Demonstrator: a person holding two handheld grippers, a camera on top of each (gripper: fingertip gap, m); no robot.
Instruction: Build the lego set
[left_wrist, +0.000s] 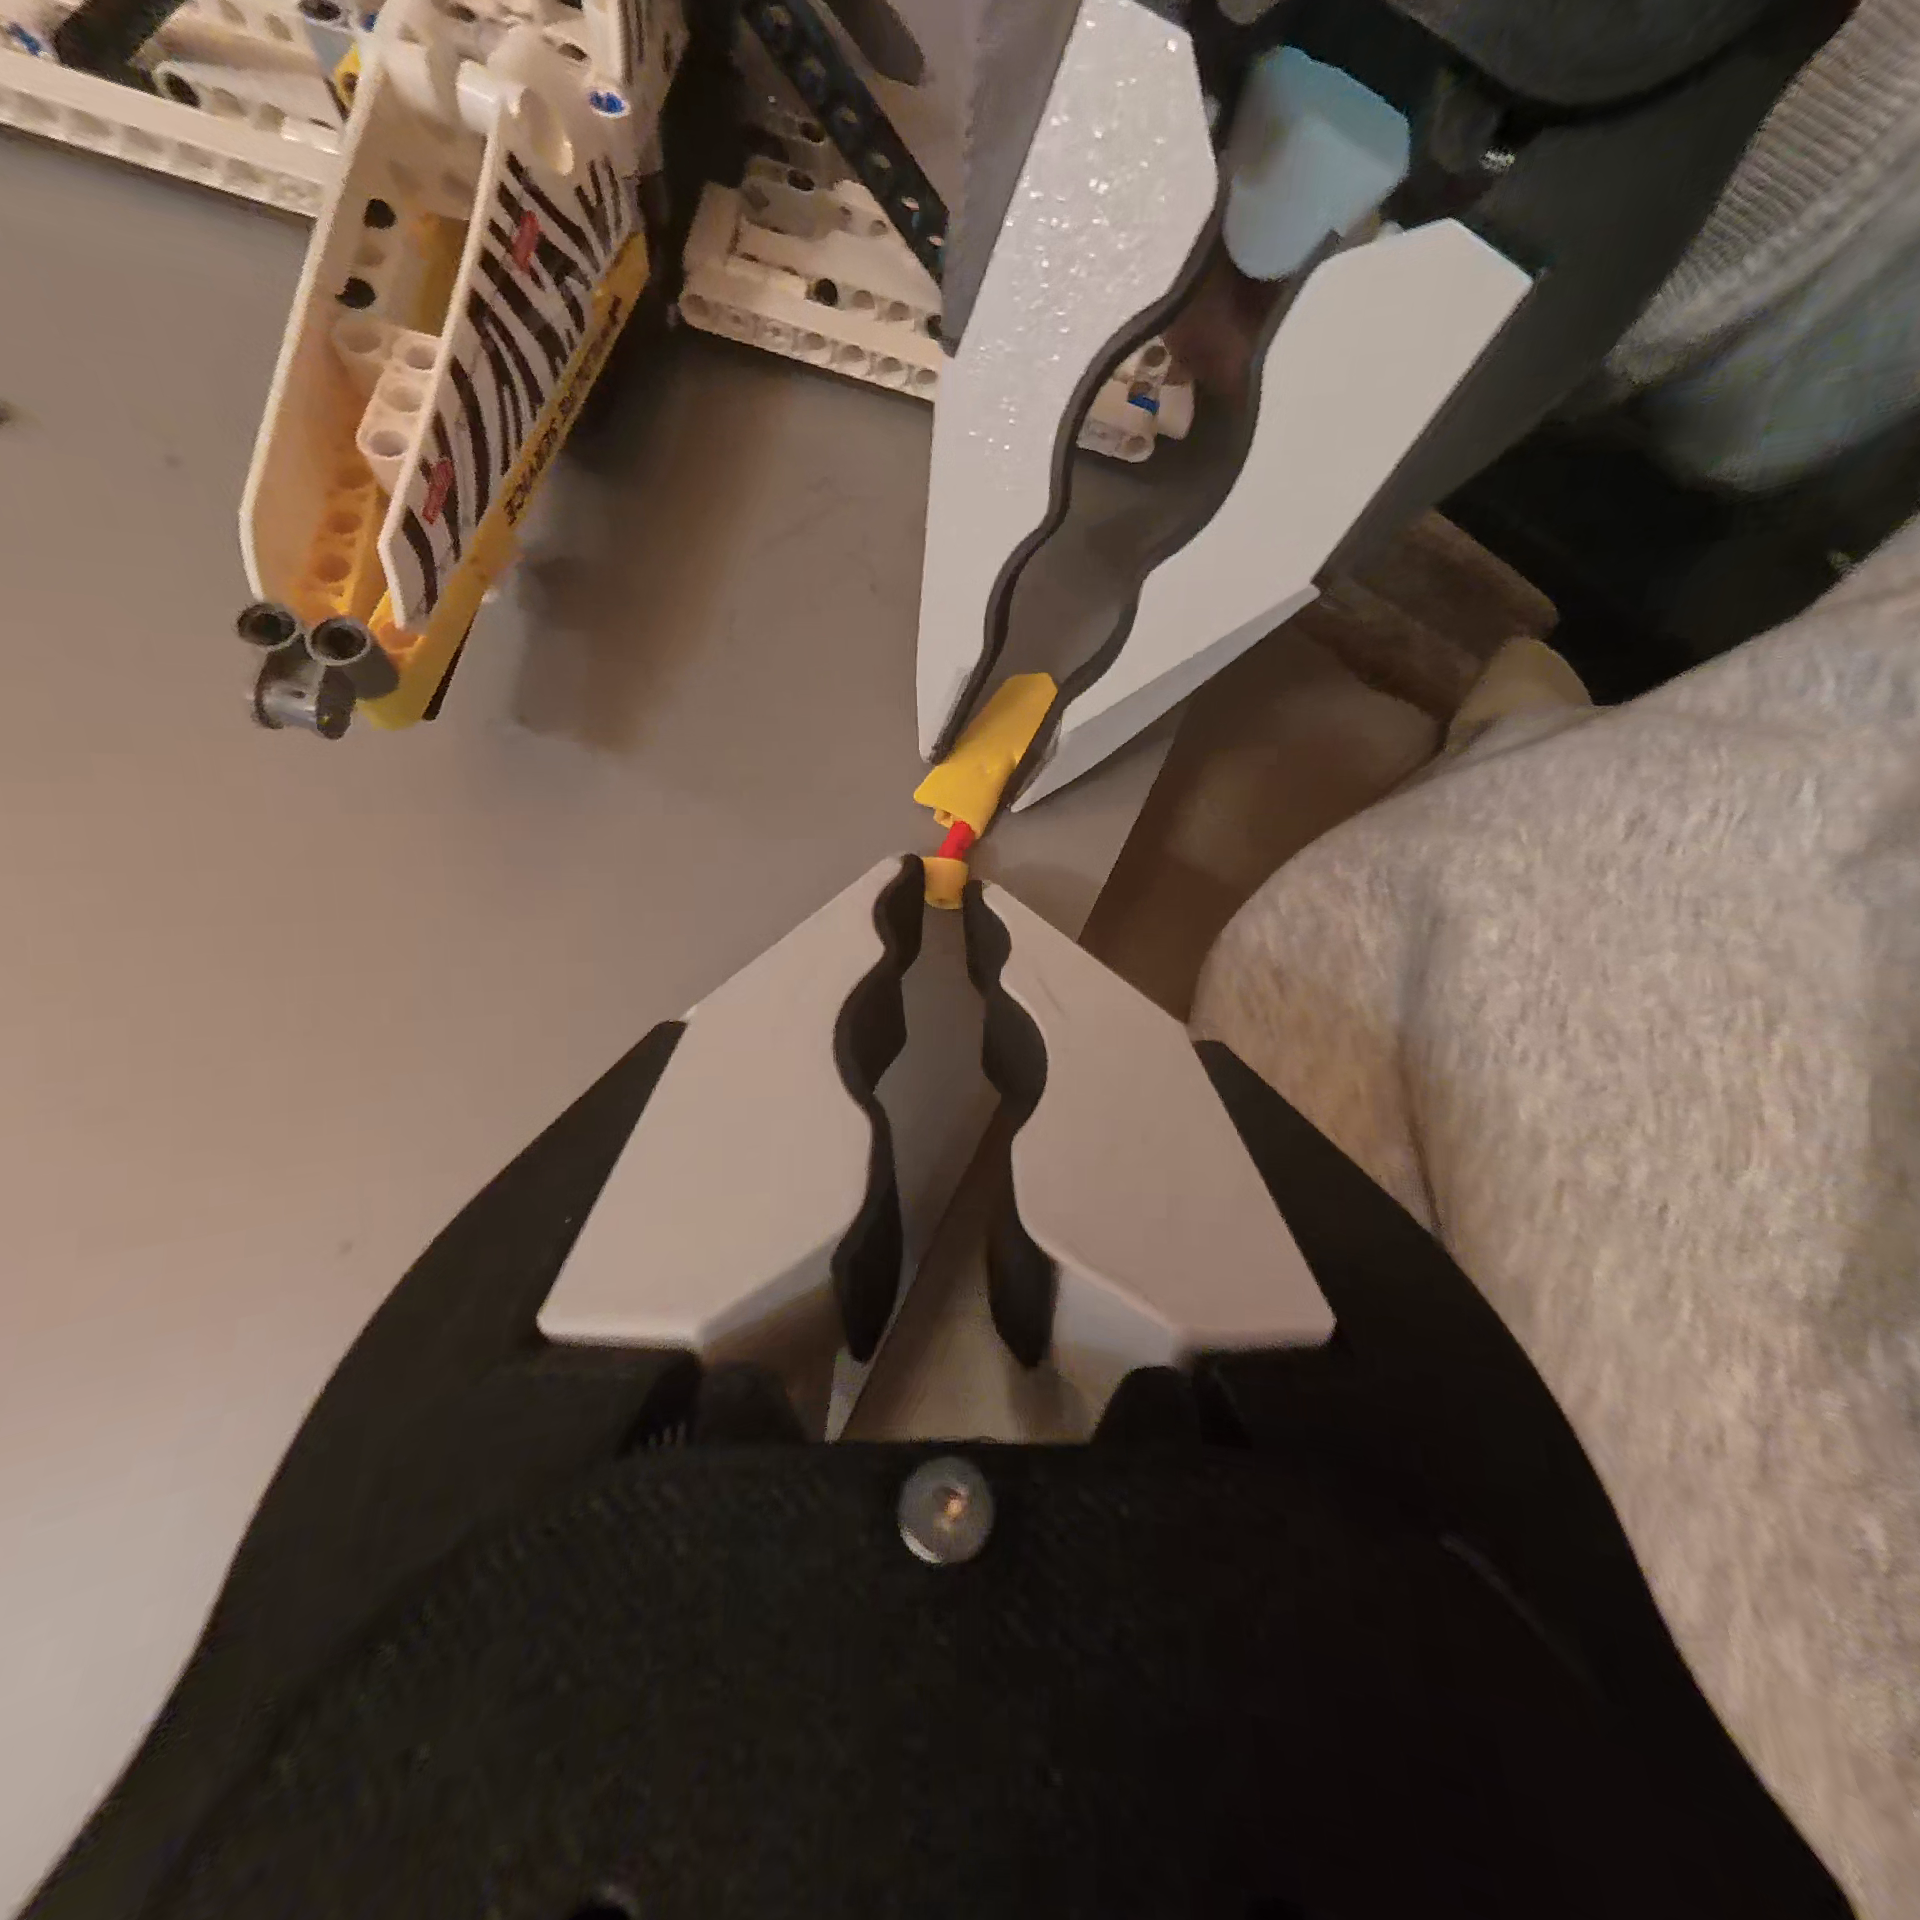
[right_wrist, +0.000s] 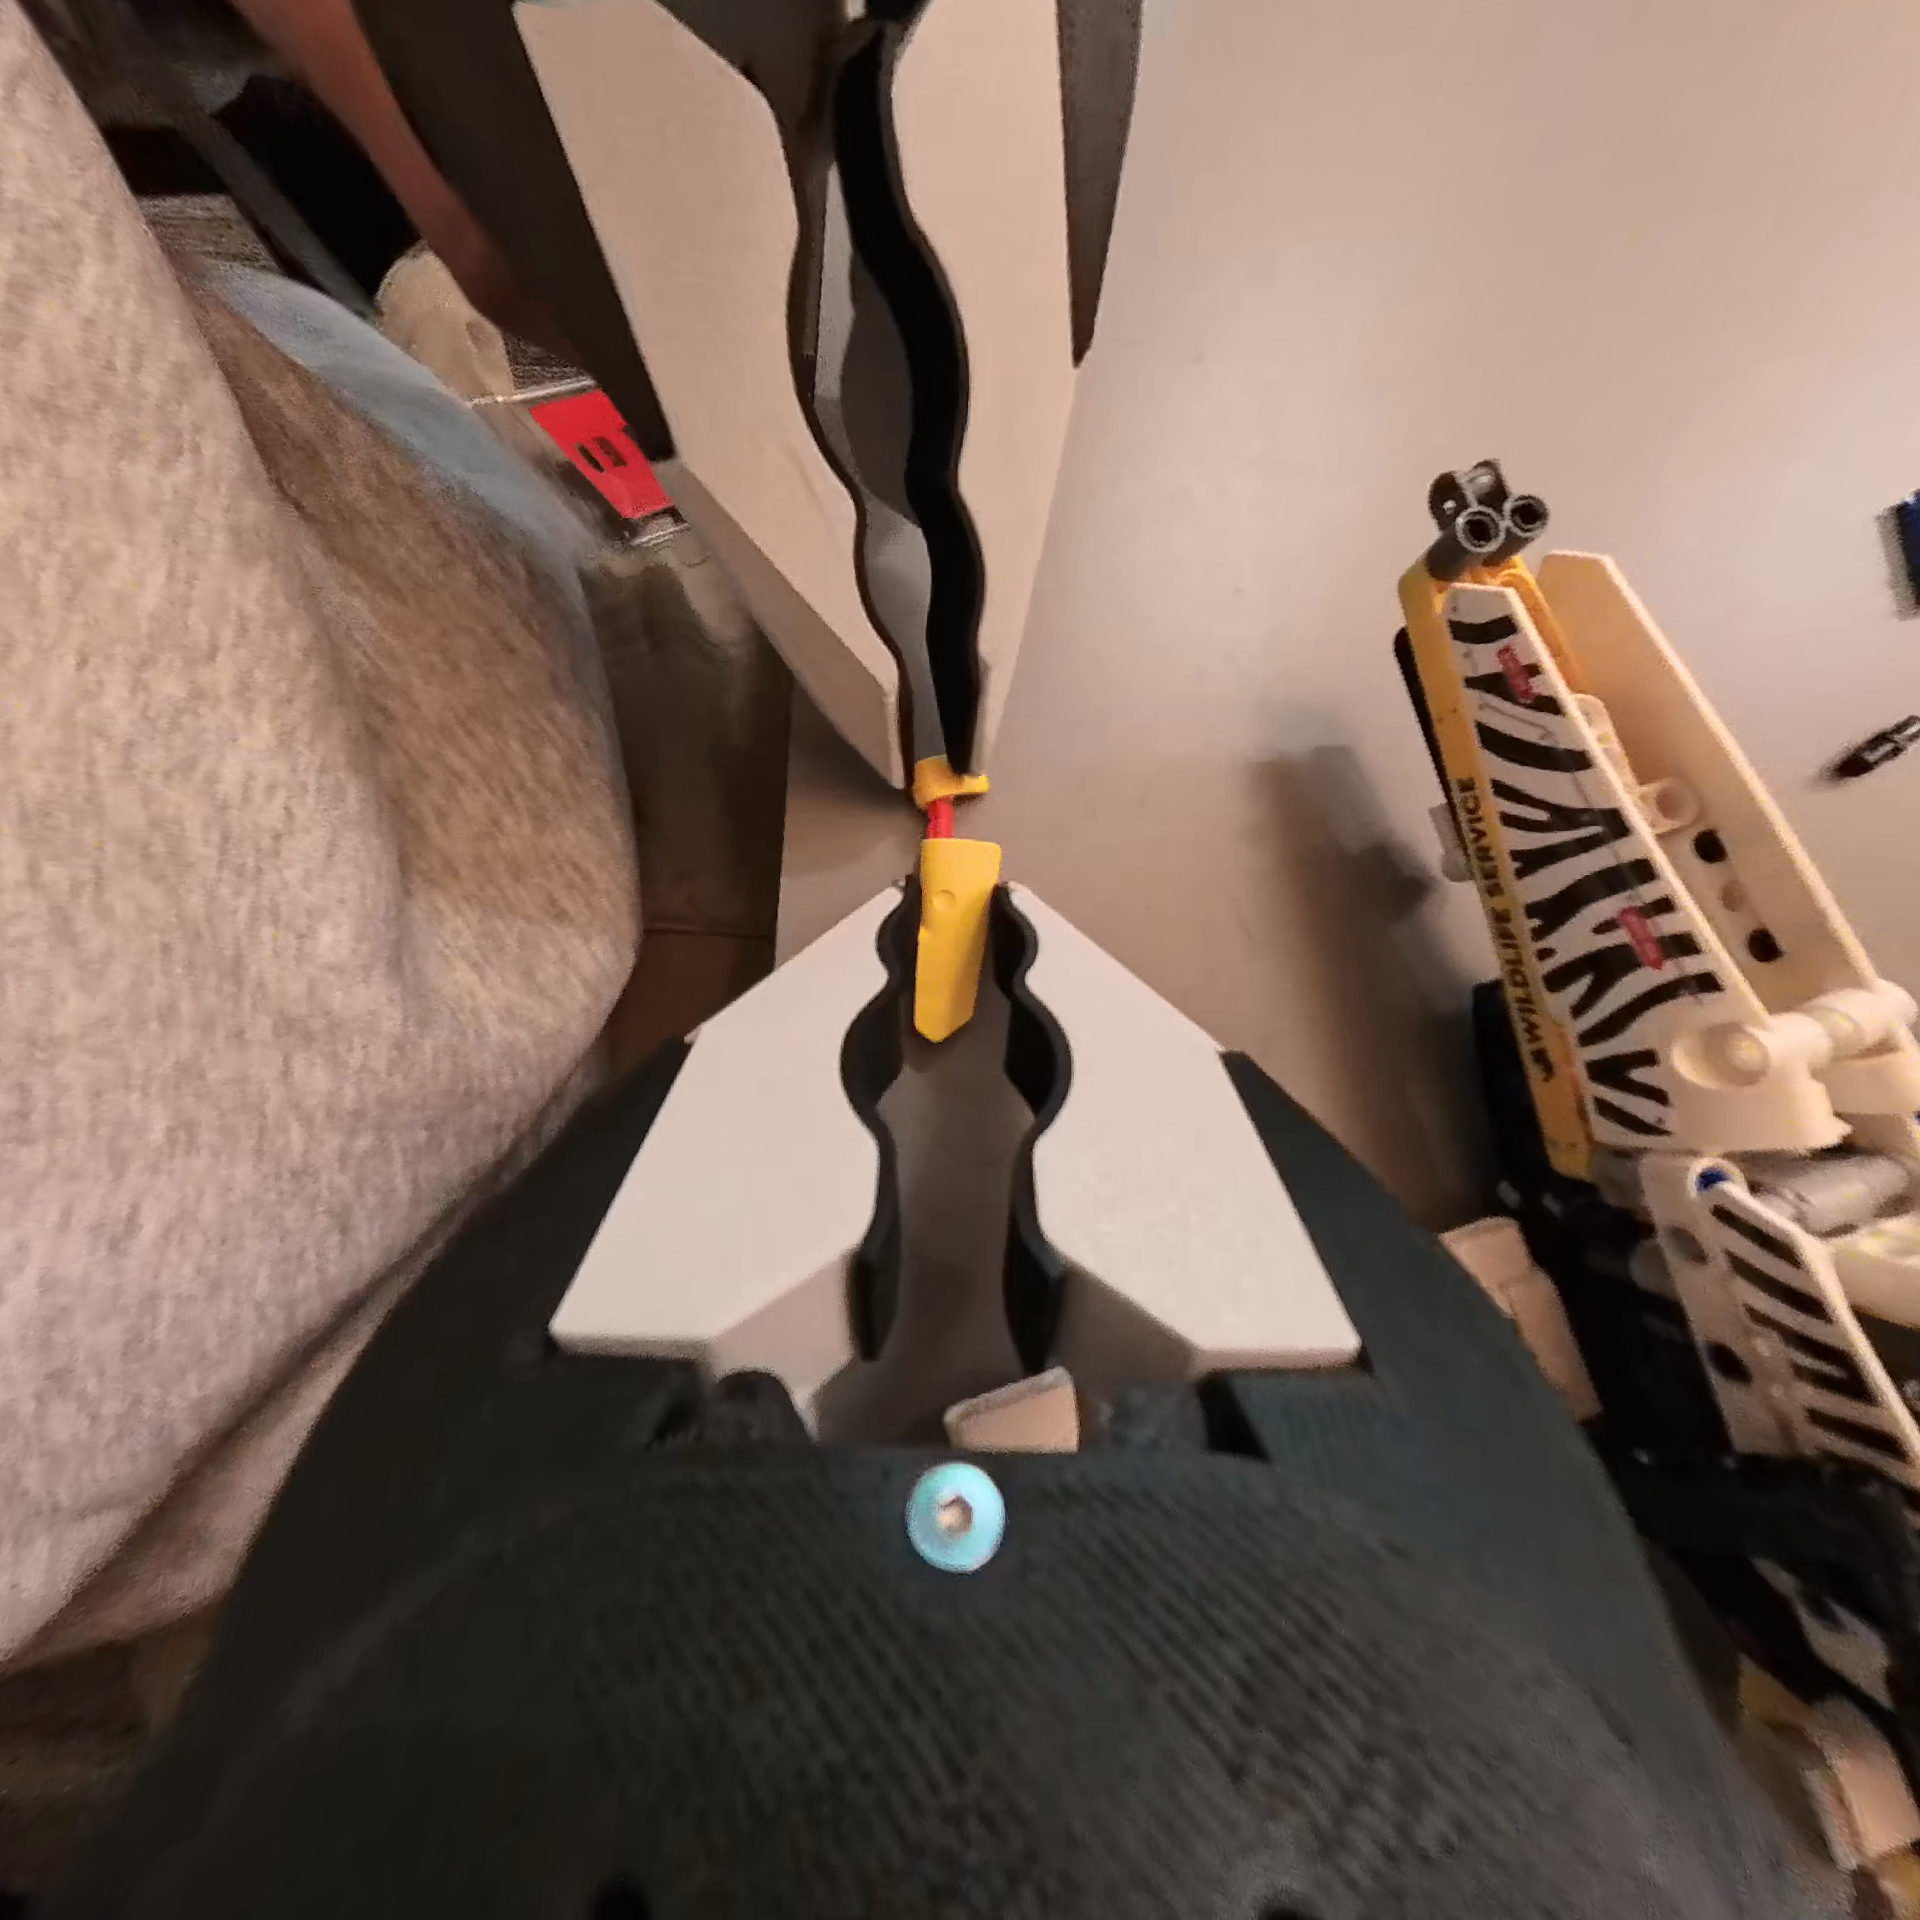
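A: Largest item?

B: Table (left_wrist: 156, 935), grey, bare in the middle. Beside it, a grey sleeve (left_wrist: 1610, 1143) fills the near edge of both views.

A: Next?

B: Model (left_wrist: 447, 343): white panels with black stripes, yellow edge beam, grey connectors at its tip. It lies on the table, well apart from both grippers. In the right wrist view it sits at the right edge (right_wrist: 1579, 883).

A: Tools?

B: Left gripper (left_wrist: 943, 883), white fingers with black wavy pads, nearly closed, tips pinching a small yellow bush (left_wrist: 943, 883). Right gripper (right_wrist: 951, 914), same build, nearly closed on a yellow panel (right_wrist: 948, 935); the panel stands out past its tips. The two grippers point tip to tip above the table edge.

A: Seen from the other side?

B: In the left wrist view the right gripper (left_wrist: 992, 743) comes in from above with the panel (left_wrist: 987, 743). In the right wrist view the left gripper (right_wrist: 948, 779) comes in from above with the bush (right_wrist: 948, 784).

A: Smallest?

B: Red axle (left_wrist: 956, 836), short, running between bush and panel and touching both; also (right_wrist: 942, 823). How deep it sits in either I cannot tell.
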